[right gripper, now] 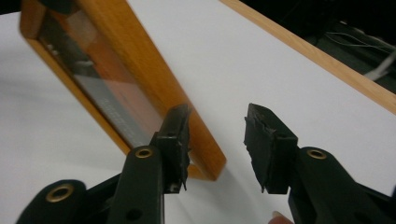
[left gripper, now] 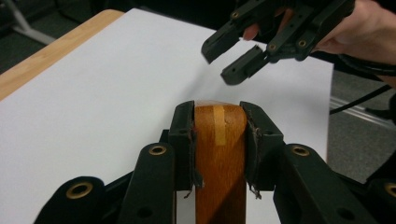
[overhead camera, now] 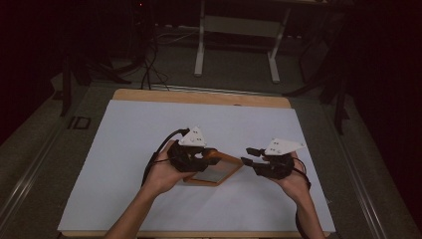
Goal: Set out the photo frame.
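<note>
From the high view we see the white sheet [overhead camera: 149, 149] covering most of the wooden table [overhead camera: 199, 95], and near its middle the wooden frame [overhead camera: 219, 174] with a grey pane set in it, one side lifted off the sheet so that it sits tilted rather than flat. Our left gripper [overhead camera: 209, 155] has the frame by its upper edge, which is why that side rides high, while our right gripper [overhead camera: 247, 155] waits just beside the frame's right corner, its jaws pointing toward it but apart from the wood. We judge that the frame is being raised by one hand so that the other can take a second edge. In the left gripper view the grip is plain: the two black jaws are drawn in hard against both faces of the wooden frame [left gripper: 219, 154], the worn pads pressed to the wood on either side, with a pale strip of tape running over the rounded end. Farther off in that view the right gripper [left gripper: 219, 63] hangs above the white sheet [left gripper: 93, 93], its jaws parted. In the right gripper view we look along those parted jaws: they stand about halfway apart with nothing between them, and the wooden frame [right gripper: 154, 88] slants past the left jaw, close to it, though we cannot tell whether it touches. The gap faces bare white sheet [right gripper: 289, 70], so the frame's edge is not yet lined up for a grasp.
</note>
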Demonstrator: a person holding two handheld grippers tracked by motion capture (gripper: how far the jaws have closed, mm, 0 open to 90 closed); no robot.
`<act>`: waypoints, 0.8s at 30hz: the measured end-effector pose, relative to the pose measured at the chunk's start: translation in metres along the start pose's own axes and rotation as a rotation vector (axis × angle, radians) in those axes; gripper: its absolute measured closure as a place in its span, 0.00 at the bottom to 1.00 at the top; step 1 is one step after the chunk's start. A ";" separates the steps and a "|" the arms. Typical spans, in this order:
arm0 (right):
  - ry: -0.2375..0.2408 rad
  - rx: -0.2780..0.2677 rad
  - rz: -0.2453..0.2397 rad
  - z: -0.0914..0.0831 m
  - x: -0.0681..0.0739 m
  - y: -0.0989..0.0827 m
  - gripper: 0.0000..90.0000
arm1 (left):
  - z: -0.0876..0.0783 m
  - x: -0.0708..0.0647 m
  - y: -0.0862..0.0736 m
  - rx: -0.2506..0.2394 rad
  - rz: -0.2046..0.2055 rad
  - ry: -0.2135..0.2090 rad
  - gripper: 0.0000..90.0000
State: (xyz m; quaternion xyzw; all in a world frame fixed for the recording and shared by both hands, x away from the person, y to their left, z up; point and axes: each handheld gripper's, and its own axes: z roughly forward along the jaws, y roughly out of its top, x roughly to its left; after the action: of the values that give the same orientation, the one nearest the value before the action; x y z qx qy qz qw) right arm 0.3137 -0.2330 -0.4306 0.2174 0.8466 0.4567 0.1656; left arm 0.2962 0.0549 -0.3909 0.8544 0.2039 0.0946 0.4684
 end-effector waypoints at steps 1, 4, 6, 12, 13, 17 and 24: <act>0.000 0.000 0.000 0.000 0.000 0.000 0.66 | 0.000 0.000 0.000 0.000 0.000 0.000 0.76; 0.023 0.001 -0.015 0.002 0.003 0.001 0.63 | 0.001 0.003 -0.001 -0.016 -0.011 -0.008 0.76; 0.049 -0.004 -0.038 0.003 0.006 0.003 0.61 | 0.002 0.005 -0.001 -0.018 -0.019 -0.031 0.76; 0.100 -0.005 -0.058 0.007 0.008 0.007 0.58 | 0.005 0.010 0.000 -0.029 -0.036 -0.063 0.75; 0.100 -0.005 -0.058 0.007 0.008 0.007 0.58 | 0.005 0.010 0.000 -0.029 -0.033 -0.067 0.75; 0.127 -0.004 -0.076 0.013 0.011 0.011 0.55 | 0.009 0.010 0.003 -0.016 -0.009 -0.112 0.74; 0.168 -0.016 -0.107 0.023 0.016 0.021 0.50 | 0.017 0.011 0.010 -0.001 0.002 -0.170 0.73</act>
State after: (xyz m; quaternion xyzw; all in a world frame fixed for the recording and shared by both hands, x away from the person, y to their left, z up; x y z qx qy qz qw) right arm 0.3155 -0.1986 -0.4261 0.1316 0.8642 0.4705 0.1198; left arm 0.3151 0.0421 -0.3924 0.8594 0.1625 0.0221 0.4844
